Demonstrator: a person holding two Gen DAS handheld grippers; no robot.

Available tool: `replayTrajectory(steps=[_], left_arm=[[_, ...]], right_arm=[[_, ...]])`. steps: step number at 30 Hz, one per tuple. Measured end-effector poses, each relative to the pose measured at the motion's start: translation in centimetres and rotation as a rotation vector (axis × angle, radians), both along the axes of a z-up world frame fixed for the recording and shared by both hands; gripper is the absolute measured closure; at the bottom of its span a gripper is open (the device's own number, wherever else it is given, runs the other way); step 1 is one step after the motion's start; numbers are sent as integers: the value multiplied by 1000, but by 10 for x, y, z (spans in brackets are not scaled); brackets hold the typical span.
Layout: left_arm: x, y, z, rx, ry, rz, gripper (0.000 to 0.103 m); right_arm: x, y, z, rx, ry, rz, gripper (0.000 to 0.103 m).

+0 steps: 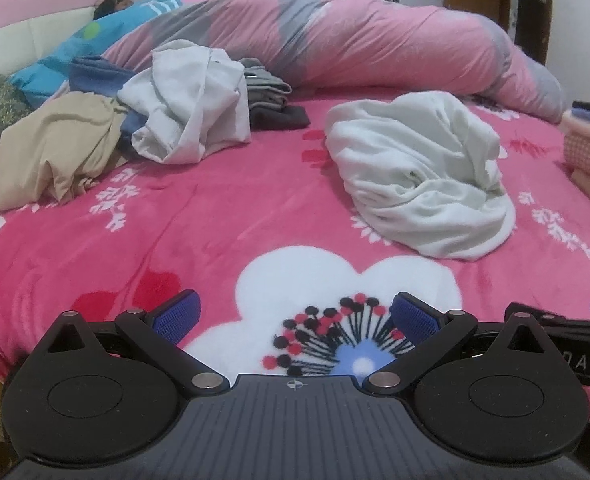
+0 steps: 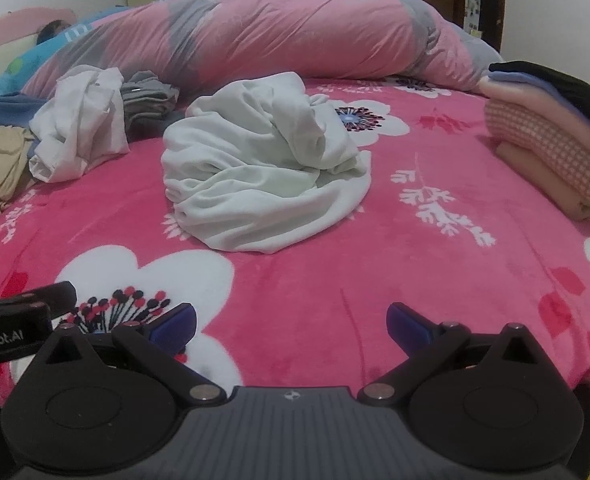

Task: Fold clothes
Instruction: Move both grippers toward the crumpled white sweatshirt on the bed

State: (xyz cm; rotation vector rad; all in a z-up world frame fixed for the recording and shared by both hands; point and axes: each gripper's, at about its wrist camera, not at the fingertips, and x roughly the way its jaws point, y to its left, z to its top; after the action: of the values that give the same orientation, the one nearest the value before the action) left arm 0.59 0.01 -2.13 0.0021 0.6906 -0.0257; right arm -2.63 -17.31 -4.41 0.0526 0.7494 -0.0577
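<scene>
A crumpled pale white-green garment (image 1: pixel 419 176) lies in a heap on the pink flowered bed cover (image 1: pixel 215 216), ahead and to the right of my left gripper (image 1: pixel 295 314). In the right wrist view the same garment (image 2: pixel 263 168) lies ahead, slightly left of my right gripper (image 2: pixel 291 322). Both grippers are open and empty, low over the near edge of the bed, well short of the garment. The right gripper's body shows at the right edge of the left wrist view (image 1: pixel 567 332).
A pile of unfolded clothes sits at the left: a white shirt (image 1: pixel 191 100), a beige garment (image 1: pixel 55 152), grey folded items (image 1: pixel 271 96). A stack of folded clothes (image 2: pixel 555 136) stands at the right. A rolled pink duvet (image 1: pixel 355 40) lies along the back.
</scene>
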Motion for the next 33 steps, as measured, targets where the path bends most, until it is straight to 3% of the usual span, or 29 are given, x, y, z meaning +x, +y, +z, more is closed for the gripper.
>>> replayTrajectory(steps=[33], left_arm=[[8, 7, -1, -31, 6, 35, 0]], right_arm=[[7, 1, 3, -22, 0, -31, 0]])
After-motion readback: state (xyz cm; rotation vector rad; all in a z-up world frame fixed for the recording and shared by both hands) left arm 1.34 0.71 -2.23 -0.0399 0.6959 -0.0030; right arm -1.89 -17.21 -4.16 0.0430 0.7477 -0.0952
